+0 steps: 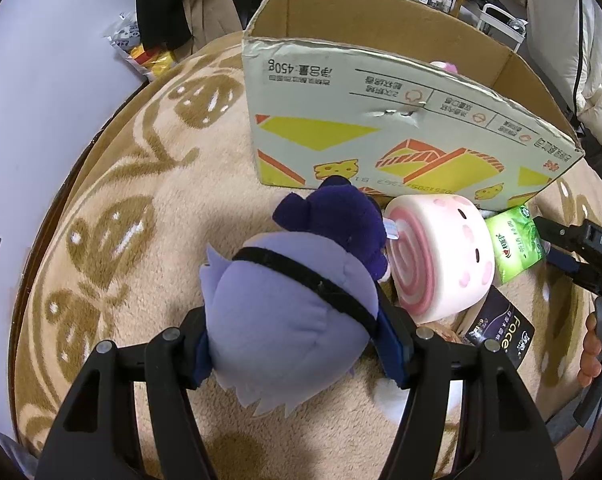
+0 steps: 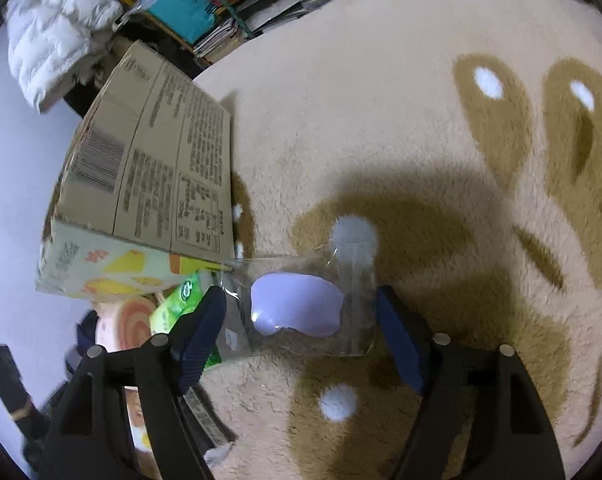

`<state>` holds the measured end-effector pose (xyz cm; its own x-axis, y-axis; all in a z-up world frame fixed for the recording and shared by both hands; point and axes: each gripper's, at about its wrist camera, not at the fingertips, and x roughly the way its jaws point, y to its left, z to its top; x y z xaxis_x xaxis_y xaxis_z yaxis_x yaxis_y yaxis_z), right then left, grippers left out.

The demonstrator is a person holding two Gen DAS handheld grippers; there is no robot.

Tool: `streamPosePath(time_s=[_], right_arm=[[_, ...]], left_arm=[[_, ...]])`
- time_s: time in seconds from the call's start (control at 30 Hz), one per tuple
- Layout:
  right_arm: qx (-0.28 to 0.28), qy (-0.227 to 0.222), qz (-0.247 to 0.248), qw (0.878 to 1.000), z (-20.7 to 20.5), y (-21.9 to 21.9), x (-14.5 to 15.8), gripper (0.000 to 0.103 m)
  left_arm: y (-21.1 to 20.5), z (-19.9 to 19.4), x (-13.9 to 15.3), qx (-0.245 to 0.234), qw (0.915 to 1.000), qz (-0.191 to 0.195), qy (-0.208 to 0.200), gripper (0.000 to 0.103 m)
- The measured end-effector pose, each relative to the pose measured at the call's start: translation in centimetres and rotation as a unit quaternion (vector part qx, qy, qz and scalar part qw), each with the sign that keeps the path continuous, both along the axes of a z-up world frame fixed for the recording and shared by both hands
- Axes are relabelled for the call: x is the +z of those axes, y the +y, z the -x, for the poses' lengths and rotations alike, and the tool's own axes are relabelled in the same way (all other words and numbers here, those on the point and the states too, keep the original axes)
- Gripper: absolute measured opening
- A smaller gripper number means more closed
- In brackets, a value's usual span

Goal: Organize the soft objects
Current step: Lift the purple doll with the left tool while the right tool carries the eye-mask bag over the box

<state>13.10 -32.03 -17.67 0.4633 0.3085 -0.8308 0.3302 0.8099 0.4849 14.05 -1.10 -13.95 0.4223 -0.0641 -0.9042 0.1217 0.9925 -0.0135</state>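
The left tongs point(image 1: 297, 344) grip the lavender plush point(image 1: 285, 320) just before the cardboard box point(image 1: 381, 120); next, lift it in. The right tongs point(image 2: 301, 320) gape around a clear packet point(image 2: 309, 308) beside the box.

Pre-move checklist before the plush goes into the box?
1. Left gripper grip on plush: ok, both pads press its sides.
2. Box top open: ok.
3. Room inside box: cannot tell, only something pink at the rim.
4. Path to box: ok if lifted; roll cushion sits to the right.
5. Right gripper free: ok, jaws apart around a clear packet, not clamping it.
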Motion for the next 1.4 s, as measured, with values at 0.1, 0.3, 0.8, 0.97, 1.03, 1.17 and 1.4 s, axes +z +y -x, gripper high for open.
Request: streamPosePath(time_s=[0.1,0.3,0.8,0.97,1.03,1.17,1.4], right_arm=[[0.001,-0.002,0.015,1.0,-0.1,0.5,0.4,0.079],[-0.011,-0.013,0.015,1.0,0.4,0.6,1.3,0.078],[0.005,-0.121,0.06,0.991,4.4,2.8,9.0,0.078],[0.01,-0.186,0.093,0.978,5.9,3.8,13.0,0.078],[0.011,-0.21,0.105,0.972,5.7,4.5,14.2,0.078],[0.019,-0.257,0.133,0.957,6.0,5.5,16.6,0.078],[0.03,-0.299,0.182,0.936,5.4,7.9,18.7,0.078]], left_arm=[[0.0,0.1,0.2,-0.001,1.0,0.003,-0.004,0.065],[0.2,0.4,0.9,0.003,0.9998,0.006,-0.02,0.065],[0.1,4.6,7.1,0.011,0.9858,-0.012,-0.167,0.065],[-0.4,5.8,8.9,0.005,0.9775,-0.02,-0.21,0.065],[-0.8,6.4,9.8,0.001,0.9719,-0.027,-0.234,0.065],[-1.3,6.9,11.2,-0.007,0.9631,-0.032,-0.267,0.065],[-2.3,6.8,12.1,-0.016,0.958,-0.039,-0.284,0.065]])
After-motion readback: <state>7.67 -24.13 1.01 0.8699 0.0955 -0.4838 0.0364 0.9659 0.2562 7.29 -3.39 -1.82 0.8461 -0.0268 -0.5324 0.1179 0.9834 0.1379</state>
